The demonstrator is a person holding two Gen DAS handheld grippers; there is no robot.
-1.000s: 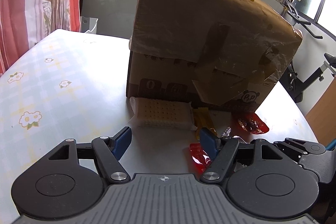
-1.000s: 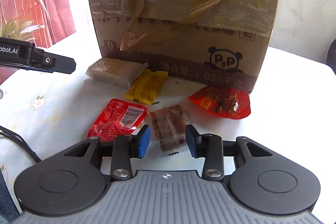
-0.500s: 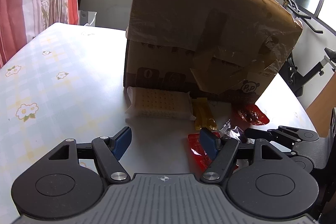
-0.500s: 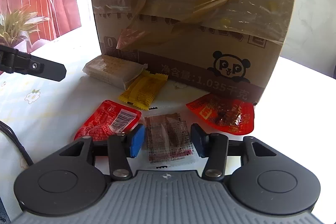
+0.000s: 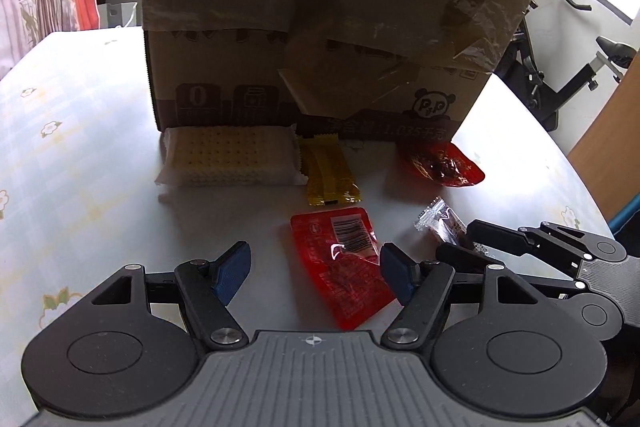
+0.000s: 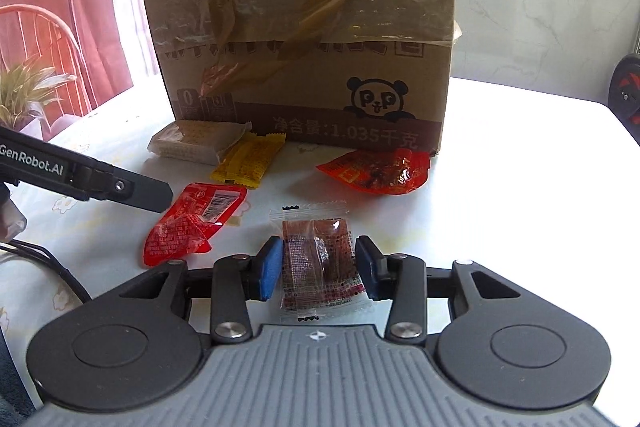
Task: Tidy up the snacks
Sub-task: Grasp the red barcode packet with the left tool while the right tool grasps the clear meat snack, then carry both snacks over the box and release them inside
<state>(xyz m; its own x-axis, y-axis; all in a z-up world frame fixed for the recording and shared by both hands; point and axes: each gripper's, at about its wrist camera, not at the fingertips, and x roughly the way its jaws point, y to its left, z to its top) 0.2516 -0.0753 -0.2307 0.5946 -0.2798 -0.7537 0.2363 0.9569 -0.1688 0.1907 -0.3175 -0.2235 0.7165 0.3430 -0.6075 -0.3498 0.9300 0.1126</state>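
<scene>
Now | snack packets (image 6: 236,163): five | left tool (image 5: 316,273) apart | right tool (image 6: 318,269) closing around brown packet (image 6: 320,263)

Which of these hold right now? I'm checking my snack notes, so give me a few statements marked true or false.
1. The clear packet with brown contents lies between the right gripper pads, whose jaws are closing. True.
2. The left gripper is clamped on the yellow packet. False: it is open over the red barcode packet.
3. The cracker pack lies against the cardboard box. True.
4. The box lies flat with its lid open. False: it stands taped shut.
5. Two red packets are on the table. True: the other red packet lies by the box.
</scene>
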